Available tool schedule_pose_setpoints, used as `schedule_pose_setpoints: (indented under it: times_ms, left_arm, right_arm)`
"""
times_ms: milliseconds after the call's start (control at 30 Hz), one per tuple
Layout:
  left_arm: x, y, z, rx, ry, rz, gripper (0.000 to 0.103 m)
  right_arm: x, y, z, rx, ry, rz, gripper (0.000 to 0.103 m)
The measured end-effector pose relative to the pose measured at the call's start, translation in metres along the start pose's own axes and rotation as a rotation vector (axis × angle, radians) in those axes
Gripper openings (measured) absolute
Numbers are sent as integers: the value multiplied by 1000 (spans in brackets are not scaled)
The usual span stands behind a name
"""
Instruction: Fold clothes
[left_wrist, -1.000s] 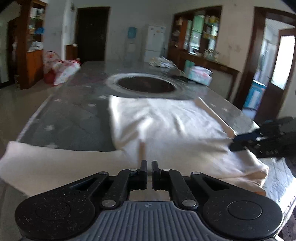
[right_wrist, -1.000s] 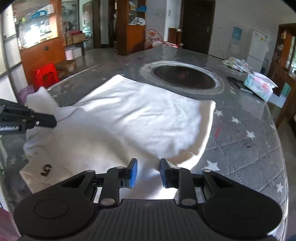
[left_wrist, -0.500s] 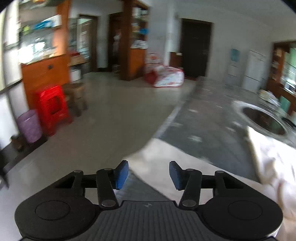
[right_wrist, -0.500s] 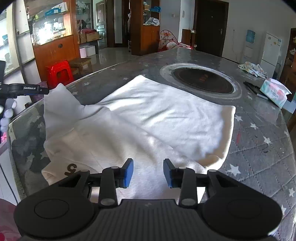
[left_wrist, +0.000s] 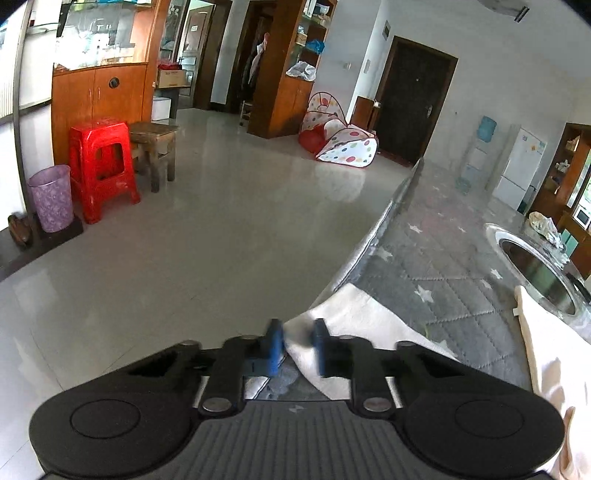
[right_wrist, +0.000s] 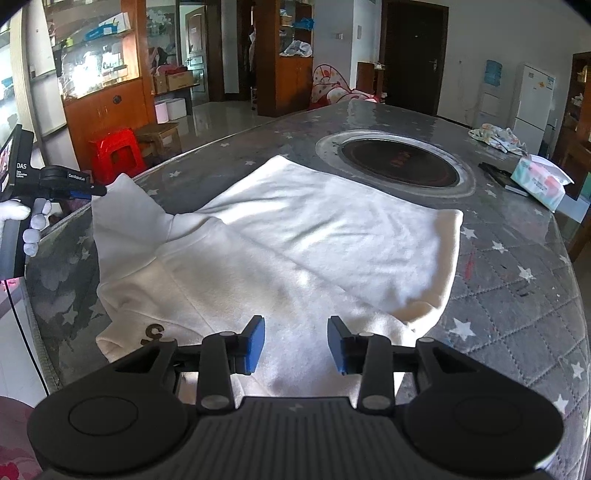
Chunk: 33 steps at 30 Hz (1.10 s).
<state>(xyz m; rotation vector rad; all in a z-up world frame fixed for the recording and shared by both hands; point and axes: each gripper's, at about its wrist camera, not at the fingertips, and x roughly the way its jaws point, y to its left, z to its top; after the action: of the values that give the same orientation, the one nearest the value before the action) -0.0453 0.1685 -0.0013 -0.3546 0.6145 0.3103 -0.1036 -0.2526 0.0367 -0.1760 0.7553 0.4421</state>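
A cream-white sweatshirt lies spread on the grey star-patterned table, its body half folded over, a dark mark near its near-left edge. Its left sleeve reaches the table's left edge. My left gripper has its jaws narrowed around the sleeve's cuff, with the cloth between the blue pads; in the right wrist view it holds the sleeve tip lifted. My right gripper is open and empty, hovering over the shirt's near edge.
A round dark hotplate is set in the table behind the shirt. A tissue pack and a crumpled cloth lie at the far right. A red stool, a wooden stool and a purple bin stand on the floor to the left.
My left gripper opened, swung left to the sleeve end and closed on the cuff, lifting it. My right gripper opened wider and drew back slightly.
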Motion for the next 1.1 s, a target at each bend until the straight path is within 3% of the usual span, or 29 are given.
schedule_pose_setpoints:
  times_ms: [167,533,667,767,1000,1100]
  left_arm:
    - [-23,-15,5,0,-33,-80,6]
    - [-100,-110,17,98,-72,-529,5]
    - [-115,-155,4,153,-36,-694,6]
    - [-119,-186,-10,218,3,-774,6]
    - [-115,-236,-58,347,120,-903,6]
    - [-112,-251,-82,420,178,-908,8]
  right_arm:
    - [-6,-3,-2,16,-13,-6,37]
    - [-25,-15,-5,61,-76,-26,37]
    - [-32,-23,-10,89,-89,-41,37]
    - [-36,-31,-15,116,-94,-56,37]
    - [-44,-50,-27,177,-92,-98,37]
    - [-45,-56,-29,202,-91,-108,37]
